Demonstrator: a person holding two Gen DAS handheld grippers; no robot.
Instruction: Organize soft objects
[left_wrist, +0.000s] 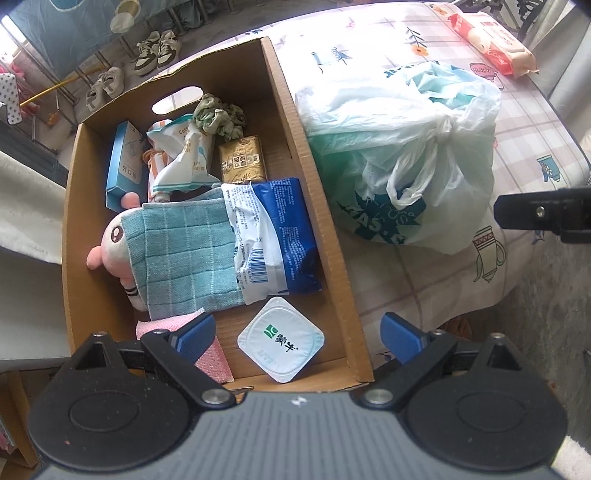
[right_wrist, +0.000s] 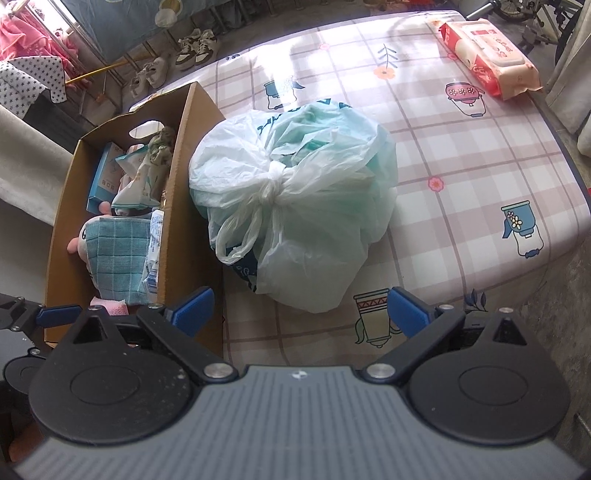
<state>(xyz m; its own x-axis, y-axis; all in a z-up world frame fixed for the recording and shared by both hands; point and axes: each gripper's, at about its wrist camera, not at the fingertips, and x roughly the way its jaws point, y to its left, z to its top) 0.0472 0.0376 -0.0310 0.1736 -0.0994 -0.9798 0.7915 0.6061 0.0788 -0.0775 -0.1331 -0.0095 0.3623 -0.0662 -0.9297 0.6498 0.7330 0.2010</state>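
A cardboard box (left_wrist: 321, 192) stands on the table's left side, also in the right wrist view (right_wrist: 177, 206). It holds a pink plush toy (left_wrist: 110, 240) under a teal checked cloth (left_wrist: 188, 254), a blue-white soft pack (left_wrist: 273, 236), a pink cloth (left_wrist: 218, 358), a yogurt cup (left_wrist: 280, 343), a green scrunchie (left_wrist: 218, 116) and small packs. A knotted white plastic bag (right_wrist: 295, 206) lies right of the box, also in the left wrist view (left_wrist: 402, 147). My left gripper (left_wrist: 299, 332) is open and empty above the box's near end. My right gripper (right_wrist: 299, 314) is open and empty just before the bag.
A red-pink wet-wipes pack (right_wrist: 487, 62) lies at the table's far right corner, also in the left wrist view (left_wrist: 491, 40). The checked tablecloth (right_wrist: 461, 166) covers the table, whose edge drops off at right. Shoes (right_wrist: 177, 55) stand on the floor beyond.
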